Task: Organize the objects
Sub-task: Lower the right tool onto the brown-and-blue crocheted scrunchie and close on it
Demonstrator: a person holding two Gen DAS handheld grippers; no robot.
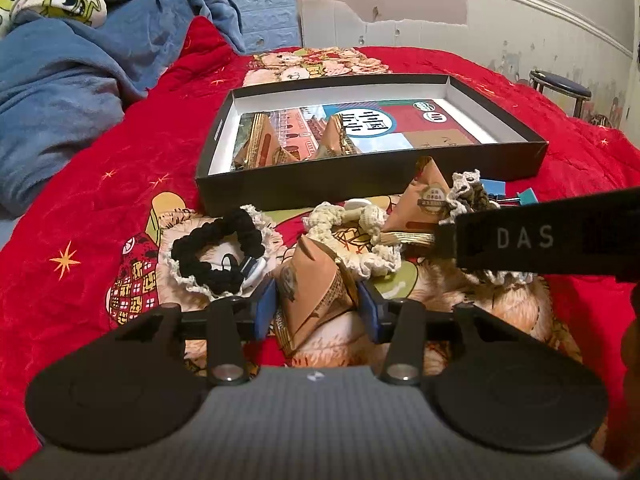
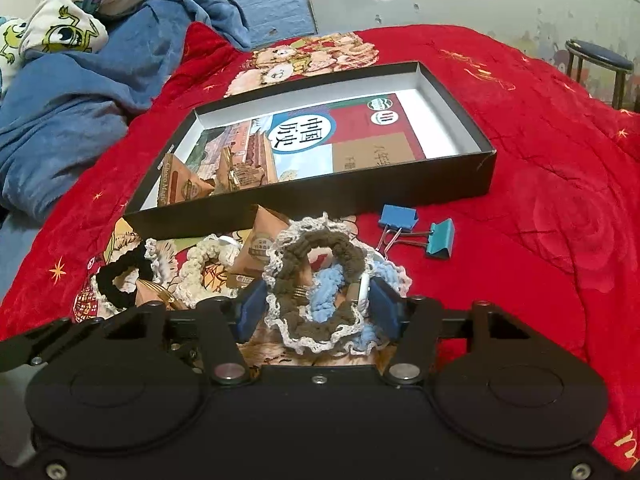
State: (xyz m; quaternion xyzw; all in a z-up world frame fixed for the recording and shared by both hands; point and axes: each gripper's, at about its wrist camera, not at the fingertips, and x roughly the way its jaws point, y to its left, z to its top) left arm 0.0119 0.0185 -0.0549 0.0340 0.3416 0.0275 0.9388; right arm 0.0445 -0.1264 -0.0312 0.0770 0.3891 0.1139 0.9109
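Red bedding fills the left wrist view, where the left gripper (image 1: 316, 308) pinches a light, crinkly brown snack packet (image 1: 316, 296), its long axis pointing away towards the shallow black box (image 1: 360, 168). From the right wrist view, the right gripper (image 2: 318, 310) sits partly closed around a soft, floppy brown scrunchie (image 2: 316, 280) lying flat before the box; whether its pads press I cannot tell, and it looks best taken across its ring.

White letters "DAS" are showing on the black arm (image 1: 548, 240) crossing the left wrist view. "Choco Made" is showing on a brown packet (image 2: 182, 186) in the box (image 2: 452, 188). Chinese characters are showing on the book (image 2: 356, 140); smaller print is unreadable.
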